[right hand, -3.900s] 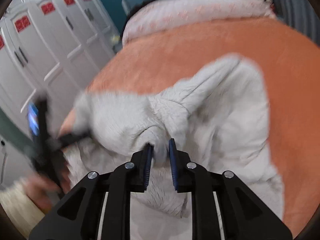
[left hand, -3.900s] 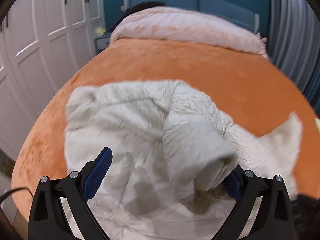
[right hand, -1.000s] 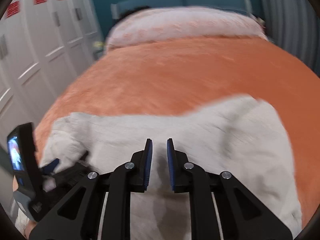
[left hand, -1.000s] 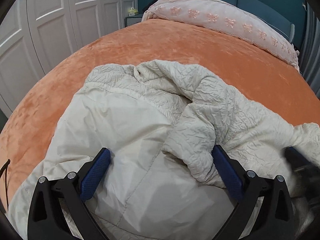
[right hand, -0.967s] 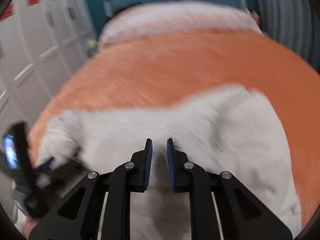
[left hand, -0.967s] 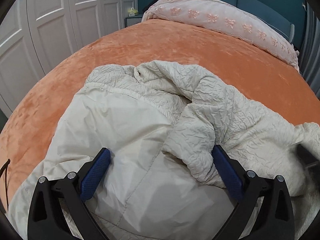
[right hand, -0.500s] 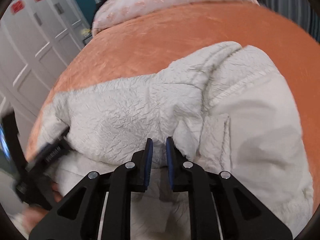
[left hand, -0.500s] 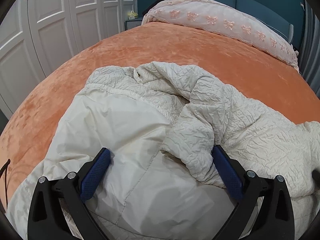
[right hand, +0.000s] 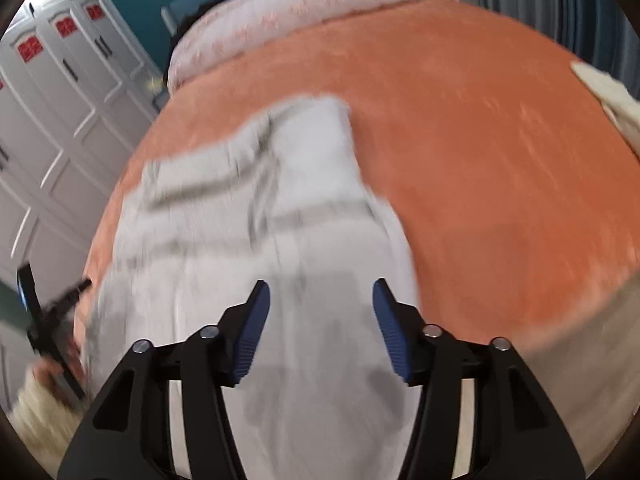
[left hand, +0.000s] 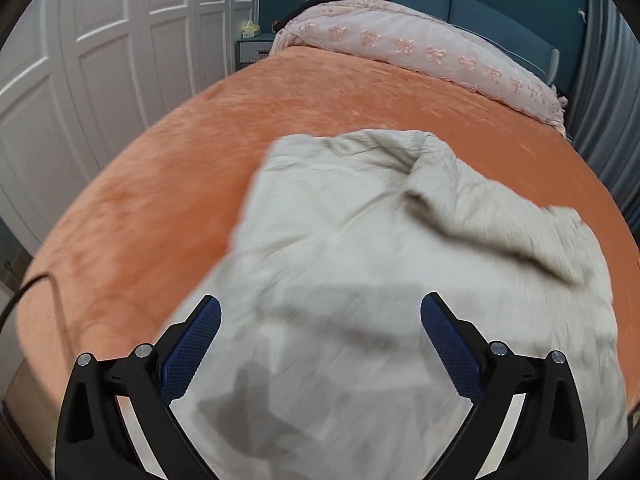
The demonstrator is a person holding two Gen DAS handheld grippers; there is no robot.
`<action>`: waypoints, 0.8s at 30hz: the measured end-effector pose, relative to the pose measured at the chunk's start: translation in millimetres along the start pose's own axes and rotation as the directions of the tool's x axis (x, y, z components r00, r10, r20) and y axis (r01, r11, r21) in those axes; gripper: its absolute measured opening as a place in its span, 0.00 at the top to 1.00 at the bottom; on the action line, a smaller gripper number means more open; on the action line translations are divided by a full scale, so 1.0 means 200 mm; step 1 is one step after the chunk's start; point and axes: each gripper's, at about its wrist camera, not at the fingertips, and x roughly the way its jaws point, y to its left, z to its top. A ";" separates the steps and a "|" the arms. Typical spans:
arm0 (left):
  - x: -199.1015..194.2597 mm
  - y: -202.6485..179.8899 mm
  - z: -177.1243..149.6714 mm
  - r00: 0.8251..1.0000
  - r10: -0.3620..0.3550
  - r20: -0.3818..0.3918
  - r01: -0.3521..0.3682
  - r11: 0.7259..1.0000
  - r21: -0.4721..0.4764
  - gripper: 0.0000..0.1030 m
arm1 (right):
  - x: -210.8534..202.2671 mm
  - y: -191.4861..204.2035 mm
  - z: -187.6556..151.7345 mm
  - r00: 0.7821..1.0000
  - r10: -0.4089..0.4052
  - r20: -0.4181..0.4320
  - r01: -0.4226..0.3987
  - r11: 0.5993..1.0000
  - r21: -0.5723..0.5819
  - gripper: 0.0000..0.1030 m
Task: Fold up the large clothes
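A large cream quilted garment (left hand: 360, 240) lies spread on the orange bedspread (left hand: 168, 168), with a thick fold across its right side. It also shows, blurred, in the right wrist view (right hand: 260, 220). My left gripper (left hand: 318, 336) is open and empty just above the garment's near part. My right gripper (right hand: 320, 316) is open and empty over the garment's near end. The left gripper (right hand: 48, 312) appears at the left edge of the right wrist view, beside the garment.
A pink embroidered duvet (left hand: 420, 48) lies across the head of the bed before a teal headboard (left hand: 500, 20). White wardrobe doors (left hand: 80, 60) run along the left. A nightstand (left hand: 252, 46) stands by them. Grey curtains (left hand: 612, 100) hang right. A cream cloth (right hand: 612, 96) lies at the bed's right edge.
My right gripper has opened and let go of the garment. The garment now lies flatter with the crumpled sleeve laid over. Both views have pulled back and are blurred with motion.
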 end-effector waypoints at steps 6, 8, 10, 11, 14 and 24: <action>-0.26 0.36 -0.23 0.990 -0.039 -0.138 0.032 0.998 -0.056 0.05 | -0.08 -0.09 -0.41 0.987 0.008 -0.164 -0.011 1.000 -0.019 0.40; -0.28 0.44 -0.33 0.975 -0.059 -0.213 0.041 0.995 -0.090 0.05 | -0.06 -0.10 -0.47 0.982 0.020 -0.186 -0.021 1.000 -0.002 0.38; -0.30 0.51 -0.44 0.958 -0.093 -0.272 0.054 0.988 -0.147 0.05 | -0.08 -0.09 -0.55 0.983 0.031 -0.182 -0.030 1.000 0.008 0.37; -0.31 0.53 -0.49 0.948 -0.117 -0.296 0.066 0.982 -0.178 0.05 | -0.08 -0.08 -0.57 0.983 0.046 -0.177 -0.046 0.999 0.003 0.36; -0.31 0.56 -0.62 0.922 -0.176 -0.345 0.097 0.967 -0.234 0.05 | -0.09 -0.04 -0.58 0.980 0.059 -0.189 -0.062 0.998 -0.013 0.36; -0.46 0.46 -0.74 0.909 -0.252 -0.332 0.226 0.967 -0.115 0.29 | -0.09 0.02 -0.57 0.964 0.187 -0.189 -0.187 0.982 0.017 0.81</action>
